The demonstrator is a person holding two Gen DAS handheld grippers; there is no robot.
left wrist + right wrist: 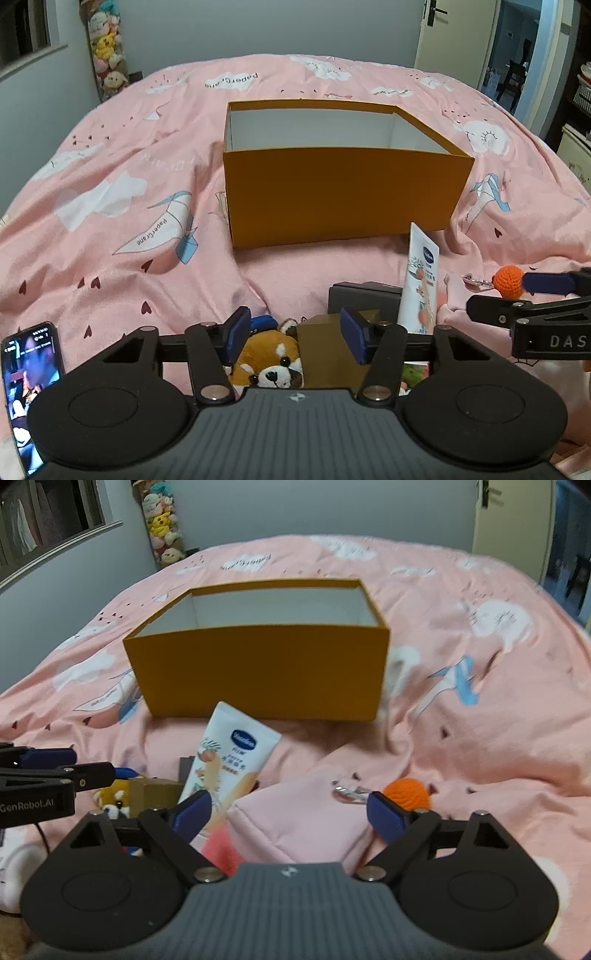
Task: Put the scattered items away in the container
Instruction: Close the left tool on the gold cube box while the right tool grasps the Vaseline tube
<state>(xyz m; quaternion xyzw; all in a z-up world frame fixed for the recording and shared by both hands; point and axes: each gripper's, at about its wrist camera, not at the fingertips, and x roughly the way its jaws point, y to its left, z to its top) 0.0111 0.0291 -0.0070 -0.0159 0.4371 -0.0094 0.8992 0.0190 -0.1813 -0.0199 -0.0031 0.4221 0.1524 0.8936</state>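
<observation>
An open orange box (340, 192) with a white inside stands on the pink bed; it also shows in the right wrist view (258, 675). My left gripper (295, 336) is open, its jaws on either side of a red panda plush (271, 363) and a brown box (327, 354). A dark box (364, 299) and a white cream tube (421, 284) lie just beyond. My right gripper (291, 812) is open above a pink pouch (295, 812), with the tube (225, 764) at its left finger and an orange crochet ball (406, 794) with a keyring at its right.
A phone (29, 391) with a lit screen lies at the near left. The right gripper's fingers (528, 295) reach in from the right beside the orange ball (509, 282). Rumpled pink bedding (129, 221) surrounds the box. A toy organiser hangs on the far wall.
</observation>
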